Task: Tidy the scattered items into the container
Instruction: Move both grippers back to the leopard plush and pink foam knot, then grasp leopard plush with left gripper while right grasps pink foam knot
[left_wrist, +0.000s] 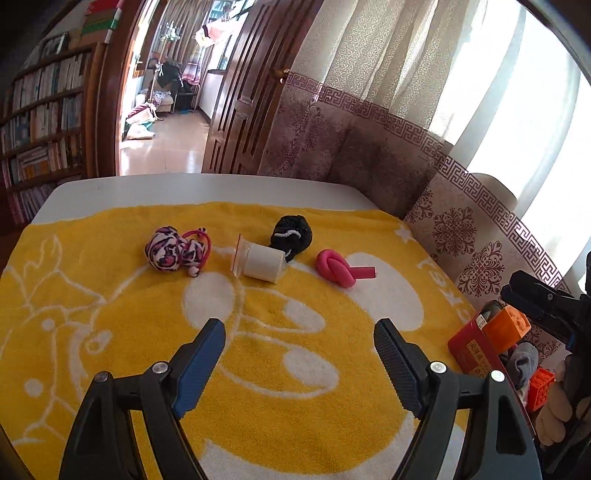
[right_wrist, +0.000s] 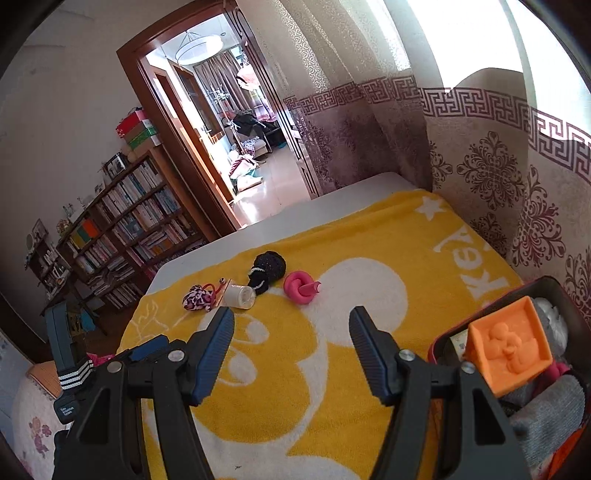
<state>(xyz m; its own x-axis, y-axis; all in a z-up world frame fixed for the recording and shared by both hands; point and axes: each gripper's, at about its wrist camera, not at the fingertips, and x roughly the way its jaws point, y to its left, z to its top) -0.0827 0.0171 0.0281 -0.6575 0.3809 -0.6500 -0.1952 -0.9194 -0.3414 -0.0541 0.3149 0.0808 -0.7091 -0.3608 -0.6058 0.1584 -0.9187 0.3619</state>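
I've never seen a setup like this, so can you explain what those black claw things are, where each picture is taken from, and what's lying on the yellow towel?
No robot here: a person holds a hand-held gripper in each hand, each carrying a wide-angle camera looking forward along its jaws. One picture comes from the left gripper, the other from the right gripper. Both pairs of jaws stand open and hold nothing.

On the yellow towel four loose things lie in a row: a pink-and-black patterned fabric bundle, a white roll in clear wrapping, a black knitted item and a knotted pink foam tube.

At the right edge sits a red container, already partly filled: an orange block and grey socks are inside.
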